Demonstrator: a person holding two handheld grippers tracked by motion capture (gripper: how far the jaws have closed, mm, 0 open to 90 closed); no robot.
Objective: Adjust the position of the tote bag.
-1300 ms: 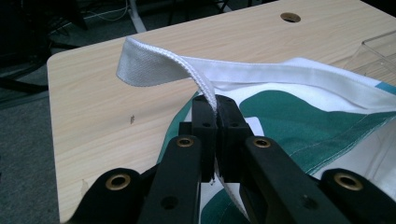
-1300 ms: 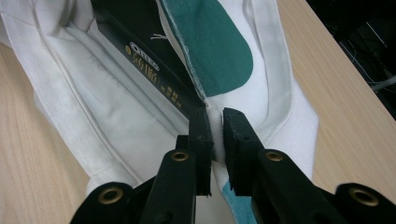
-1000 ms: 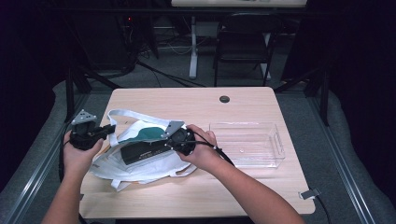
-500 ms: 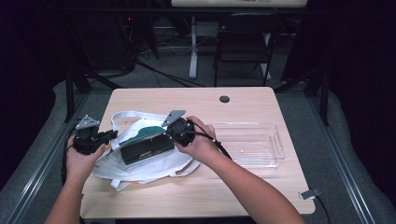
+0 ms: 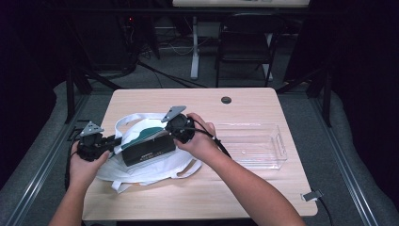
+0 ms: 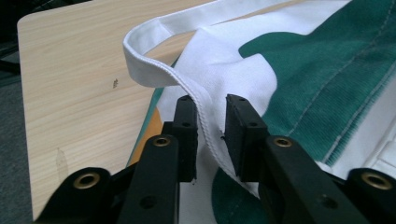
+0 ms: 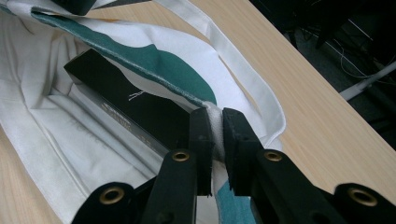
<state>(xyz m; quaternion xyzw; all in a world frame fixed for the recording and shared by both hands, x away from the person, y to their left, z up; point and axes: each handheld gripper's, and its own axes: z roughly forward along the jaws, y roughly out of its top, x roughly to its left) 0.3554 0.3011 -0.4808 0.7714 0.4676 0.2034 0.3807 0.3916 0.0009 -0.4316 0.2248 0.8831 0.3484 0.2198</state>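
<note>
A white tote bag (image 5: 155,167) with a green panel lies open on the wooden table (image 5: 188,197), and a black box (image 5: 148,151) sits inside its mouth. My left gripper (image 5: 113,141) is at the bag's left edge. In the left gripper view its jaws have just been opening, and my left gripper (image 6: 212,135) now stands open with the white hem (image 6: 205,116) running loosely between the pads. My right gripper (image 5: 164,134) is shut on the bag's upper rim. In the right gripper view my right gripper (image 7: 215,140) pinches white cloth just past the black box (image 7: 126,107).
A clear plastic bin (image 5: 254,146) stands on the table to the right of the bag. A dark round grommet (image 5: 226,100) sits near the far edge. The bag's strap (image 6: 149,46) loops over bare wood on the left.
The left gripper's jaws have parted and let go of the hem, and that hand has sunk a little. The right gripper has lifted the rim slightly, still shut on it.
</note>
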